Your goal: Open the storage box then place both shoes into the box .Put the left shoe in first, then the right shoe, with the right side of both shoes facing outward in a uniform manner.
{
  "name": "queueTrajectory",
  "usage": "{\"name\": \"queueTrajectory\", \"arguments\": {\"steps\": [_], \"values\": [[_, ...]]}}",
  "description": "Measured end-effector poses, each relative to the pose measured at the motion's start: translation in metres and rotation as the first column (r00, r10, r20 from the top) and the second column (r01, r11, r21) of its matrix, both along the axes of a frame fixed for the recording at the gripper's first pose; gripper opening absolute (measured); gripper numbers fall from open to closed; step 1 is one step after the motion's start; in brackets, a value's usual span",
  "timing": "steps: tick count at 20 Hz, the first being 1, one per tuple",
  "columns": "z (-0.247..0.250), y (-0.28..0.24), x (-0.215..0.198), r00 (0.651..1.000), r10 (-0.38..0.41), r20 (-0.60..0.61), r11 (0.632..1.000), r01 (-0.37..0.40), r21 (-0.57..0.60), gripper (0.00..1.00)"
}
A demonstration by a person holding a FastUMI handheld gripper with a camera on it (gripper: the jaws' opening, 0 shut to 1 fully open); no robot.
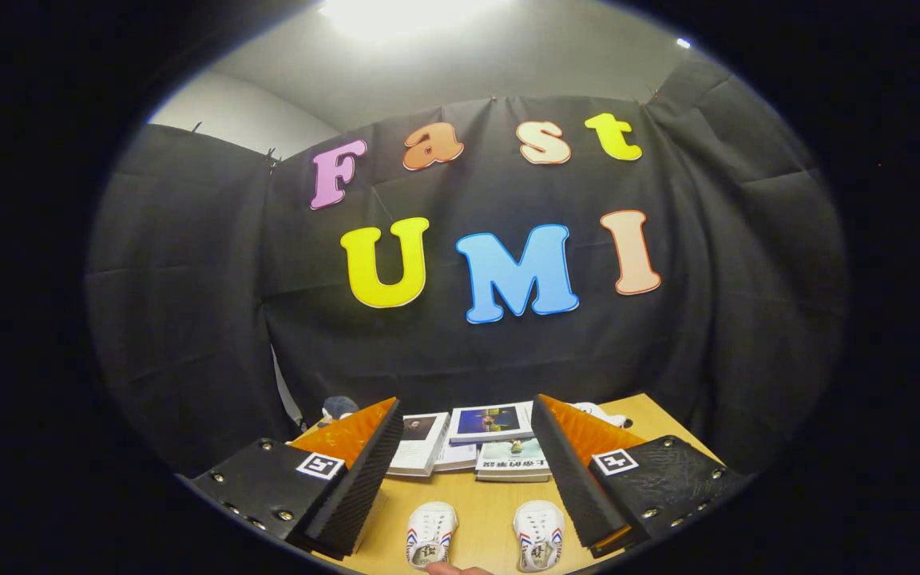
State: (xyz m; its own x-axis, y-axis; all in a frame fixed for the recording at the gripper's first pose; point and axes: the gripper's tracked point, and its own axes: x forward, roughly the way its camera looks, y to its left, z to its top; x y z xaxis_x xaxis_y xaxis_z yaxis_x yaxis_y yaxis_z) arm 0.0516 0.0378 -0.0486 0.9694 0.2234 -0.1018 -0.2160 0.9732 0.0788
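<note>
The gripper (468, 471) hangs above the wooden table (482, 511) with fingers spread wide (holding nothing), the left shoe (431, 533) and right shoe (539, 535) side by side between them

the gripper (468, 479) hangs above a wooden table (652, 423) with its fingers spread wide apart, pressing on nothing. between the fingers, on the table surface, two small white shoes stand side by side with toes pointing toward the booth wall: the left-hand shoe (431, 533) and the right-hand shoe (539, 535), apart from each other. a fingertip (448, 569) touches the heel end of the left-hand shoe. beyond the shoes, several books (500, 447) lie flat in overlapping stacks near the table's far edge. the black cloth wall (188, 319) hangs behind the table. a ceiling light (396, 12) glows overhead.
</note>
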Motion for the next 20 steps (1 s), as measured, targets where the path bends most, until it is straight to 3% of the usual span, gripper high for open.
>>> {"name": "queueTrajectory", "arguments": {"steps": [5, 10, 16, 20], "values": [[-0.04, 0.038, 0.012, 0.983, 0.142, -0.117, 0.988, -0.134, 0.078, 0.97], [-0.09, 0.077, 0.017, 0.93, 0.262, -0.259, 0.962, -0.231, 0.144, 0.97], [-0.153, 0.112, 0.018, 0.84, 0.36, -0.407, 0.932, -0.307, 0.19, 0.97], [-0.191, 0.139, 0.013, 0.752, 0.429, -0.5, 0.903, -0.349, 0.251, 0.97]]}}
